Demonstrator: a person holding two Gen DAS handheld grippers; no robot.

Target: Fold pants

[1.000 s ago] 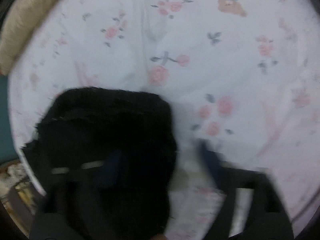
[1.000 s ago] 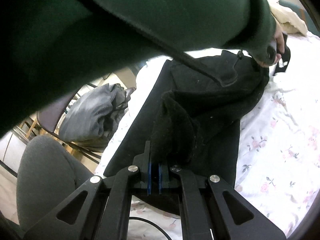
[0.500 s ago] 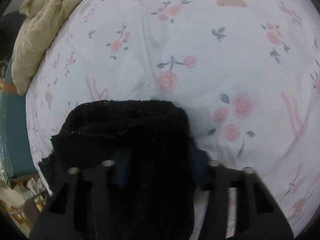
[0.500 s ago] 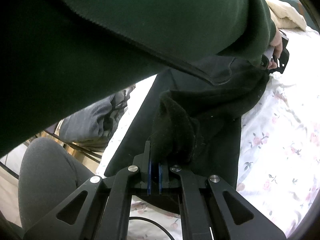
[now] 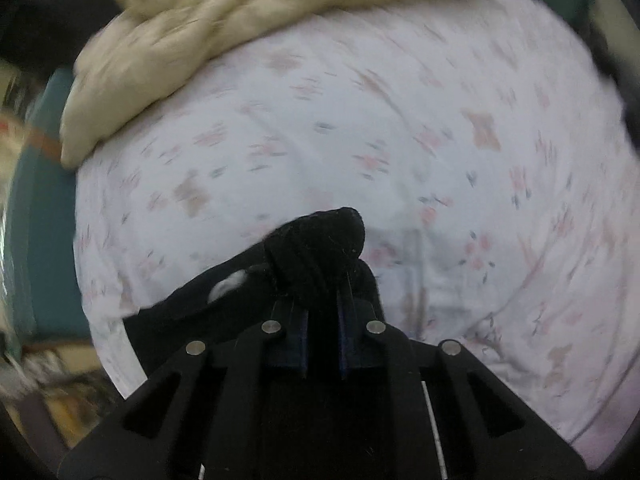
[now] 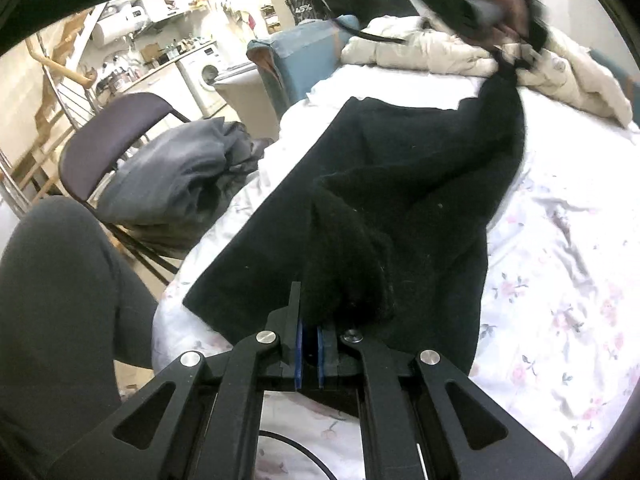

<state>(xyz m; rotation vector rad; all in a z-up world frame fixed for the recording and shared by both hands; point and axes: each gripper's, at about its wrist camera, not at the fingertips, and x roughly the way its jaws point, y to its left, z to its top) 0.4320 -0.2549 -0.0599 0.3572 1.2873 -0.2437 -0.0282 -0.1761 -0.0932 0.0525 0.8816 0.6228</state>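
Pants (image 6: 404,184), black and fuzzy, stretch in a long band across the flowered bed sheet (image 6: 568,280), one end bunched at the near edge of the bed and the far end drawn up off the sheet toward the top right of the right wrist view. Right gripper (image 6: 309,354) is clamped on the near bunch, its blue pads nearly together with a wad of black cloth standing up just above them. Over to the far end: the left gripper (image 5: 322,320) has a thick fold of the same cloth between its pads, and its jaws are closing on it, the pads pressing the fabric from both sides. In the left wrist view that fold pokes up past the fingertips, with the sheet well below it and blurred. A person's hand (image 6: 500,4) at the top of the right wrist view holds that gripper's handle, a dark sleeve above it. Behind lies a cream duvet (image 6: 460,56), heaped on the far side of the bed. Beside the bed stands a chair (image 6: 112,132) carrying a grey garment (image 6: 184,176), and the person's knee (image 6: 56,280) shows at the left.
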